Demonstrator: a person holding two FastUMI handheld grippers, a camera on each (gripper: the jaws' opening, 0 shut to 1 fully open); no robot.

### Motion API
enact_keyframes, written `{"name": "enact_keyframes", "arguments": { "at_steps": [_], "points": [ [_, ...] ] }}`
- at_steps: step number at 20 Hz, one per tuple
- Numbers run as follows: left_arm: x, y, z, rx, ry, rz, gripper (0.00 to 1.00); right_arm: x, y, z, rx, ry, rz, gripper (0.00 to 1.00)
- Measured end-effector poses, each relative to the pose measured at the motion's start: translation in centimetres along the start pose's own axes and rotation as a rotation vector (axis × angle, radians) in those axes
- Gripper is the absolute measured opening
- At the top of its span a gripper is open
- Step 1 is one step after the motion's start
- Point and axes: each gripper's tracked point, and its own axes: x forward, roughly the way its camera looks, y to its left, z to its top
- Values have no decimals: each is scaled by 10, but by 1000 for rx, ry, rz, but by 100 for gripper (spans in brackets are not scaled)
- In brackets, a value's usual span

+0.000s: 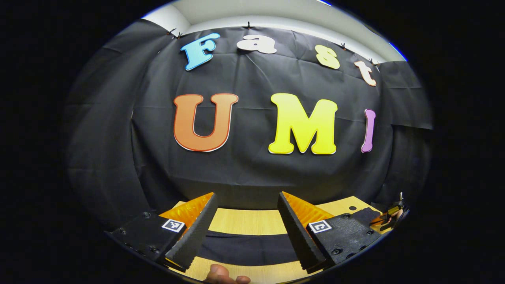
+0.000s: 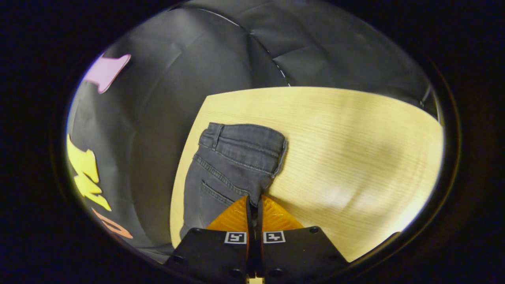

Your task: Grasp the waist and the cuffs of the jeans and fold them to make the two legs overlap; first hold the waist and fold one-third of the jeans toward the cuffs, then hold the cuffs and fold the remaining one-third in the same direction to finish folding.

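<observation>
Two claws: left claw (image 1: 247, 228) released, right claw (image 2: 254, 205) clenched on jeans (image 2: 232, 165), waistband pointing away.

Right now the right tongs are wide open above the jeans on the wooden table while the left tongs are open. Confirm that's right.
Not quite. The right tongs are not wide open: in the right gripper view their fingers are closed together, pinching the edge of the jeans on the wooden table. The rest holds: in the left gripper view the left tongs are open.

The jeans (image 2: 232, 165) run hidden beneath the right tool (image 2: 254, 203).
</observation>
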Motion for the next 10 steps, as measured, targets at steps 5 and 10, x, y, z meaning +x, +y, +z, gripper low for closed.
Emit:
{"name": "enact_keyframes", "arguments": {
  "at_steps": [5,10],
  "points": [
    [-13,15,6,-28,-10,29,100,-31,30,10,-293,-145,23,0],
    [-24,24,6,-56,-18,53,98,-70,77,6,-608,-270,83,1]
  ]
}}
